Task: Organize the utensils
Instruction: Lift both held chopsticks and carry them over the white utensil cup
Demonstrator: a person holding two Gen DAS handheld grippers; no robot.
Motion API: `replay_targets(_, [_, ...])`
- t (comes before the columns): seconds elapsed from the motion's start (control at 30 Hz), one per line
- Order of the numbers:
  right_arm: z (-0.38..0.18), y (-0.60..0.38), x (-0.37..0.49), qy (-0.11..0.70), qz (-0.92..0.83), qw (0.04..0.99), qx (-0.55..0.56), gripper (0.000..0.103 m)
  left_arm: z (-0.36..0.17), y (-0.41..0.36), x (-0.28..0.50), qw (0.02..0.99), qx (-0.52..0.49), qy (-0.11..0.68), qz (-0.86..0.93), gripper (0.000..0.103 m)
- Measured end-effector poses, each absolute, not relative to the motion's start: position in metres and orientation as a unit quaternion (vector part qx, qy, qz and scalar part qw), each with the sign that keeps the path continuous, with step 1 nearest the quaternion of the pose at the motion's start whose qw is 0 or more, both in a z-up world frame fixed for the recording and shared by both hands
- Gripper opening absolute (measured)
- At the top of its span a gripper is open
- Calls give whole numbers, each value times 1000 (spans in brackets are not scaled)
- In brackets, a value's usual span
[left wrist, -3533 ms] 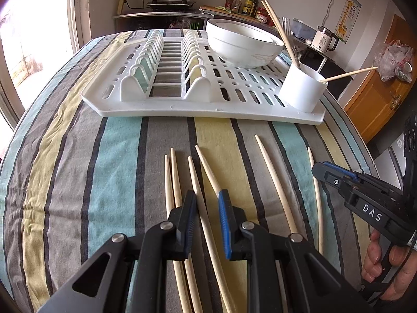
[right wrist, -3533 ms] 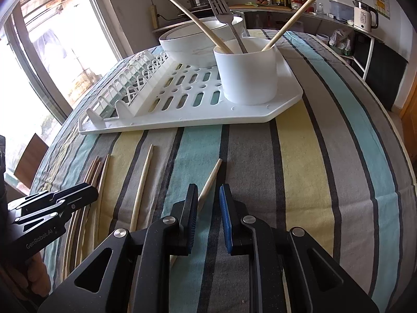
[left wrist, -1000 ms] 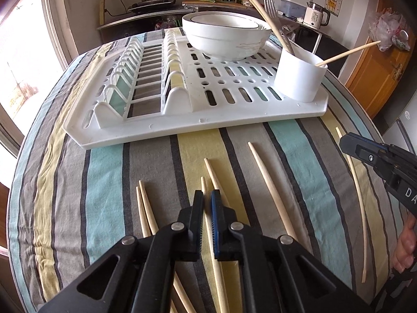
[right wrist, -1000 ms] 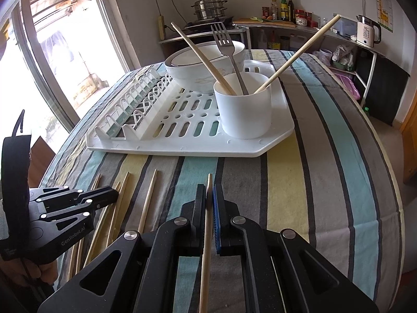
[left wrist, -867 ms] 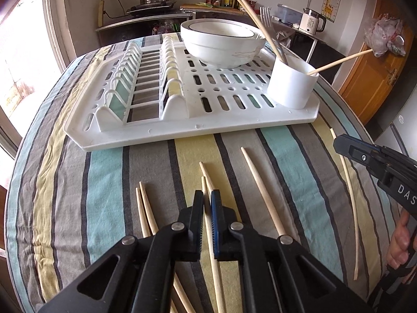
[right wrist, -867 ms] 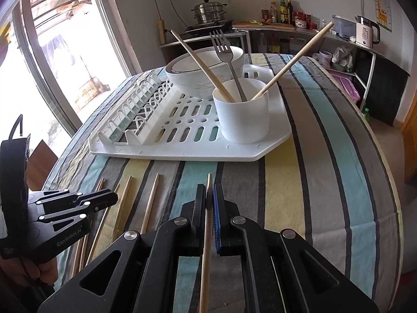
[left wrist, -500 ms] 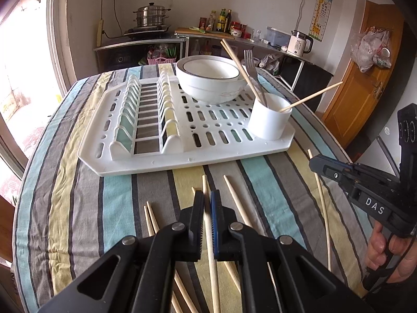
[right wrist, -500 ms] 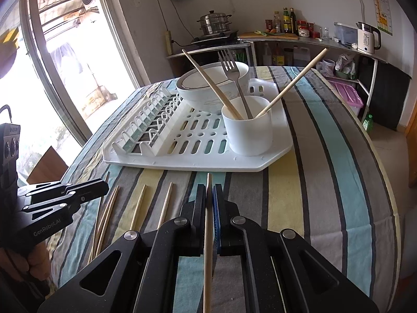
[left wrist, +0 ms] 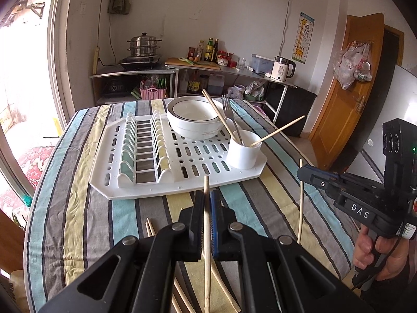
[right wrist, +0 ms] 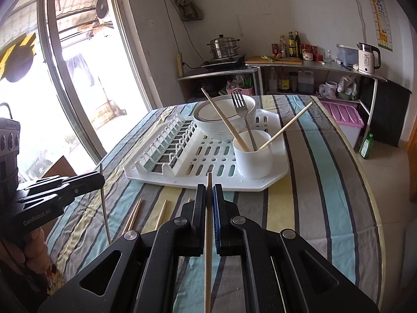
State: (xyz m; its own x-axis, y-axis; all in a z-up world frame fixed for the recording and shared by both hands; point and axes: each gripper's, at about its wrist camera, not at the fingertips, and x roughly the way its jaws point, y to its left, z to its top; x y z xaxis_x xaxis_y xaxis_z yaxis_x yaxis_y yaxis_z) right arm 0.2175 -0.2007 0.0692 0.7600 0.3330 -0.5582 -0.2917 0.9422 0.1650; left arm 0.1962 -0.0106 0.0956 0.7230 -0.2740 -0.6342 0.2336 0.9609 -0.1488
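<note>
My left gripper [left wrist: 206,195] is shut on a wooden chopstick [left wrist: 206,247], lifted above the striped table; the stick's tip pokes just past the jaws. My right gripper [right wrist: 209,190] is likewise shut on another chopstick [right wrist: 207,255], also raised. From the left wrist view the right gripper [left wrist: 303,173] shows at the right with its stick [left wrist: 300,203] hanging down. A white utensil cup [right wrist: 252,154] on the white drying rack [right wrist: 276,180] holds two chopsticks and a fork [right wrist: 241,109]. Several loose chopsticks [right wrist: 133,216] lie on the cloth below.
A white bowl [left wrist: 194,118] sits on the drying rack [left wrist: 146,190] behind the cup [left wrist: 243,151]. A person's hand [left wrist: 375,255] grips the right tool's handle. The table's right edge drops off near a wooden door [left wrist: 346,99]. A counter with a kettle and bottles stands behind.
Both grippers have risen from the cloth, each carrying its chopstick, and tilted up, so the rack and cup now sit lower and farther off in both views.
</note>
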Motion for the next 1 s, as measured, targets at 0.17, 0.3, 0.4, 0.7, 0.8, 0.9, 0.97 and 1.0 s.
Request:
replay_targets(0.17, [80, -198, 197, 283, 177, 942, 28, 5, 104, -9, 177, 933, -28, 330, -144, 5])
replay_targets(0.3, [86, -198, 182, 271, 184, 944, 25, 5, 109, -7, 161, 936, -28, 318, -147, 5])
replay_targets(0.4, [87, -198, 172, 265, 187, 946, 22, 5, 112, -6, 150, 938, -29, 311, -150, 5])
replay_targets(0.7, [91, -201, 162, 255, 186, 949, 17, 5, 119, -5, 131, 942, -26, 300, -151, 5])
replay_targets(0.8, [95, -202, 161, 248, 184, 951, 17, 5, 123, -4, 134, 943, -28, 295, -149, 5])
replay_targets(0.9, [100, -205, 162, 241, 181, 953, 15, 5, 127, -3, 139, 944, -30, 292, -152, 5])
replay_targets(0.97, [103, -206, 164, 237, 178, 955, 14, 5, 129, -4, 143, 945, -30, 289, -153, 5])
replay_targets(1.0, [105, -207, 164, 235, 176, 956, 14, 5, 130, -4, 144, 944, -30, 288, -155, 5])
